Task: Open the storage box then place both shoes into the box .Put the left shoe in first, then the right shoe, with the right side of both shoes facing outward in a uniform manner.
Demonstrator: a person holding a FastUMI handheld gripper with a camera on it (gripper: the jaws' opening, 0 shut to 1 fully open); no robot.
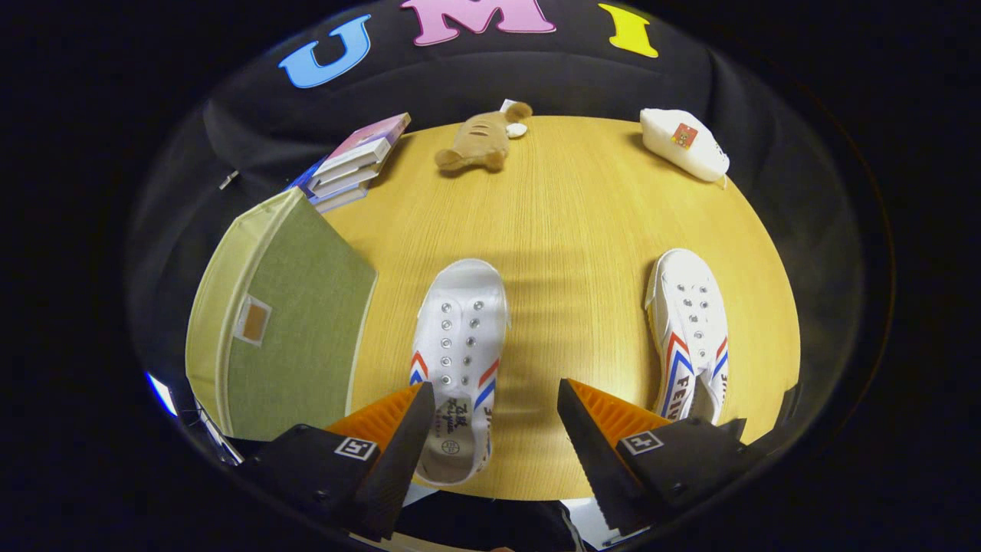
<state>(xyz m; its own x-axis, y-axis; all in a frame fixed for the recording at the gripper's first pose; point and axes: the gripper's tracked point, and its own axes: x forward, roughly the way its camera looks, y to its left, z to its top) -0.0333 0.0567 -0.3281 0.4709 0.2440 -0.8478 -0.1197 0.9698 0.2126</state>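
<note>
While the right finger (605, 437) covers the right shoe's (690, 322) heel, the gripper (494, 445) stands wide open, released, holding nothing. The left shoe (458, 360) lies between its fingers; the closed box (283, 322) sits at ten o'clock.

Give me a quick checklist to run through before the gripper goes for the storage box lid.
1. Storage box lid shut, opening not yet done: ok.
2. Gripper open and holding nothing: ok.
3. Gripper lined up with the box: not ok, the box sits off to the fingers' left; the near shoe lies between them.
4. Both shoes on the table: ok, second shoe lies right of the fingers.
5. Which shoe is the left one: cannot tell.
6. Books crowding the box's far side: cannot tell if touching.
</note>
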